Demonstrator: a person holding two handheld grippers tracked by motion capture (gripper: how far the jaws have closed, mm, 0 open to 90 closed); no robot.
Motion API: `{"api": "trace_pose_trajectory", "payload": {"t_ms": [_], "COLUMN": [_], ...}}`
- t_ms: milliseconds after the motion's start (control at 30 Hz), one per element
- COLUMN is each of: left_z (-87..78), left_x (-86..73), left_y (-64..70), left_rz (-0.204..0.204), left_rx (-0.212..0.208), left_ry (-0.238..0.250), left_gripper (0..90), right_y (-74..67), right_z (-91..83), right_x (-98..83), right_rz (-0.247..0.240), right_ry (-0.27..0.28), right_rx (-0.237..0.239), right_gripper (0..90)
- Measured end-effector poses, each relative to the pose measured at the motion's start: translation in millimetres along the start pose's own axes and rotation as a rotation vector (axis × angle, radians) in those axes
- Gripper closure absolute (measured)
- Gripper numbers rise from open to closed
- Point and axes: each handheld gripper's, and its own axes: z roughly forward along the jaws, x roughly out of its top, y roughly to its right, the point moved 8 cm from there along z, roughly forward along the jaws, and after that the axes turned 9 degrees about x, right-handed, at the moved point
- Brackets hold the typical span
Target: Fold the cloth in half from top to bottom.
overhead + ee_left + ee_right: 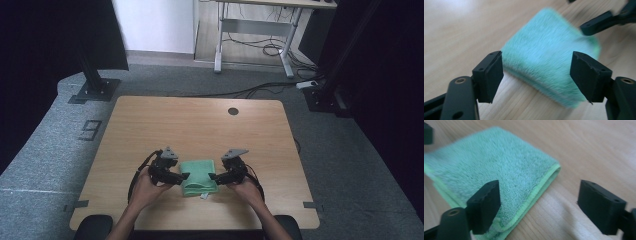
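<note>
Fingers of the left gripper (536,77) and right gripper (537,207) are spread wide, nothing gripped. Blur smears the folded green fleecy cloth (198,177) in the left gripper view. Both hands are angled inward from either side of the cloth, laid flat on the pale wooden bench (200,122).

The green towel (549,62) is smeared by motion blur in the left gripper view, so its pile and far edge cannot be read (the other gripper's fingers (599,23) beyond it are blurred too). In the right gripper view the towel is cut off at the left edge
</note>
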Motion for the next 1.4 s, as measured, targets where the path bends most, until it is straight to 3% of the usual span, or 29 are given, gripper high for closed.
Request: {"api": "trace_pose_trajectory", "payload": {"t_ms": [167,433,533,767,1033,1400], "left_z": [9.7,15.6,19.5,22.0,26.9,37.0], "left_x": [-21.2,-38.0,-42.1,-42.9,-39.8,-29.5], "left_y": [4.6,8.8,8.2,5.3,-4.6,-16.6], "left_rz": [0.003,0.006,-0.005,0.016,0.004,-0.004], "left_rx": [0.016,0.047,0.052,0.079,0.088,0.105], "left_ry": [-0.038,-0.056,-0.057,-0.045,-0.029,-0.009], "left_gripper": [24.4,24.5,24.6,25.0,23.9,22.9], "right_y": [-3.0,-7.0,-7.2,-11.2,-19.4,-11.8], "right_z": [2.1,-1.9,-0.6,-0.9,-0.9,2.9], "right_x": [-13.5,-31.8,-33.9,-35.6,-36.6,-33.5], "right_rz": [0.006,-0.025,-0.017,-0.025,-0.043,-0.046], "right_ry": [-0.029,-0.064,-0.054,-0.048,-0.049,-0.043], "right_rx": [-0.025,-0.039,-0.044,-0.065,-0.070,-0.107], "right_gripper": [14.4,14.3,14.0,15.9,17.4,14.7]}}
